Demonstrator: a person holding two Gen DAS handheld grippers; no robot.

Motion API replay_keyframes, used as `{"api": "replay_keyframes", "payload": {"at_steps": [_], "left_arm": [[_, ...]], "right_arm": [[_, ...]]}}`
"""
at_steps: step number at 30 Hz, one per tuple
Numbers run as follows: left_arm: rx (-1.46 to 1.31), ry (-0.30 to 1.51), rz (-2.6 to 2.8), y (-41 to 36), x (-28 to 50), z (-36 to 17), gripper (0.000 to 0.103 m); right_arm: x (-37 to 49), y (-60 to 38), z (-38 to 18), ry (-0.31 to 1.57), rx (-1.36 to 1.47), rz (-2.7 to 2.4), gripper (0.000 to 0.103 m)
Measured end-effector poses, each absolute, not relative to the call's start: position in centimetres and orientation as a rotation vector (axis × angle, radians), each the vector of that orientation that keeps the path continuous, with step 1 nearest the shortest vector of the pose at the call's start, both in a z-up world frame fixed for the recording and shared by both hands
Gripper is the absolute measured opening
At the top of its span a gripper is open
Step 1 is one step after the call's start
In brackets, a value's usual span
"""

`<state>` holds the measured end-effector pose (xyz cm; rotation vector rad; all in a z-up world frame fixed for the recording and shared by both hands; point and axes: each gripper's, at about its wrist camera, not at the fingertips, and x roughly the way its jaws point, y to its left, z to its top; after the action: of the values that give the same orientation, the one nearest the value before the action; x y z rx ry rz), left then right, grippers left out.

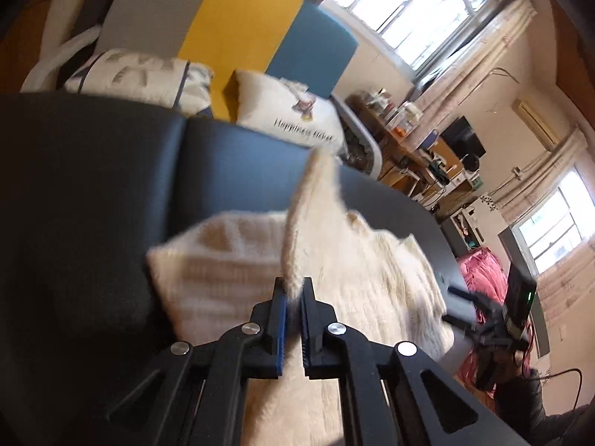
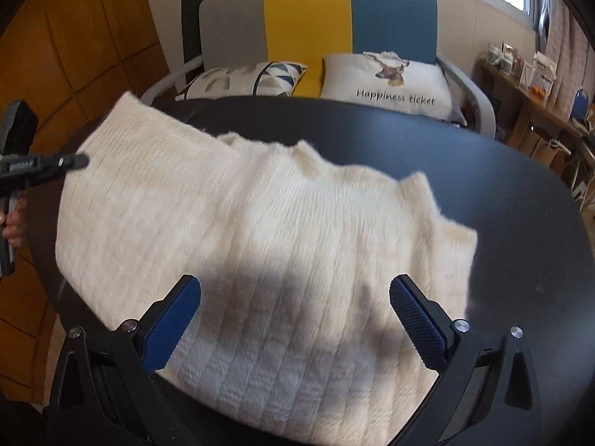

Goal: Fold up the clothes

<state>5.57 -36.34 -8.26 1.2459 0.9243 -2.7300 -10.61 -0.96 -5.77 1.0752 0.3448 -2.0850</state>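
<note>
A cream knitted sweater lies spread on a dark round table; it also shows in the left wrist view. My left gripper is shut on the sweater's left edge and lifts that side up off the table; it also shows in the right wrist view, at the raised left part. My right gripper is open and empty, its blue-padded fingers spread just above the sweater's near hem. It also shows in the left wrist view at the sweater's far side.
A grey, yellow and blue chair with two cushions stands behind the table. A cluttered wooden desk is at the right. A pink cloth hangs beyond the table's edge. Wooden panels are on the left.
</note>
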Motion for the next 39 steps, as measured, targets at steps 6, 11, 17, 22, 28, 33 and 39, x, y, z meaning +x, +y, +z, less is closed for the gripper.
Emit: {"api": "replay_keyframes", "payload": {"at_steps": [6,11,17,22,28,33,39], "left_arm": [[1.419,0.978,-2.494,-37.5,5.8,-13.7,0.005],[1.372,0.882,-2.57,-36.8,5.6,-11.9,0.006],[1.503,0.615,-2.479,-36.0,4.2,-11.5,0.016],[1.354,0.261,-2.743,-32.7,1.8,-6.1,0.027],[1.585,-0.166,-3.009,-28.8,-4.1,-4.4,0.038],[1.872,-0.1,-2.97,-30.8,-7.4,-7.3,0.039],[2.106,0.035,-2.971,-32.4,-8.4,-8.8,0.043]], "right_arm": [[-12.1,-1.5,-8.5,0.395,1.205,-2.119,0.103],[-13.2,-0.5,-11.5,0.357,1.316,-2.112,0.103],[-13.4,-0.3,-11.5,0.393,1.299,-2.092,0.103],[-13.0,0.1,-11.7,0.383,1.264,-2.098,0.103],[-12.8,0.4,-11.8,0.39,1.219,-2.087,0.103],[-12.9,0.4,-11.9,0.407,1.163,-2.07,0.103],[-13.1,0.6,-12.1,0.397,1.122,-2.075,0.103]]}}
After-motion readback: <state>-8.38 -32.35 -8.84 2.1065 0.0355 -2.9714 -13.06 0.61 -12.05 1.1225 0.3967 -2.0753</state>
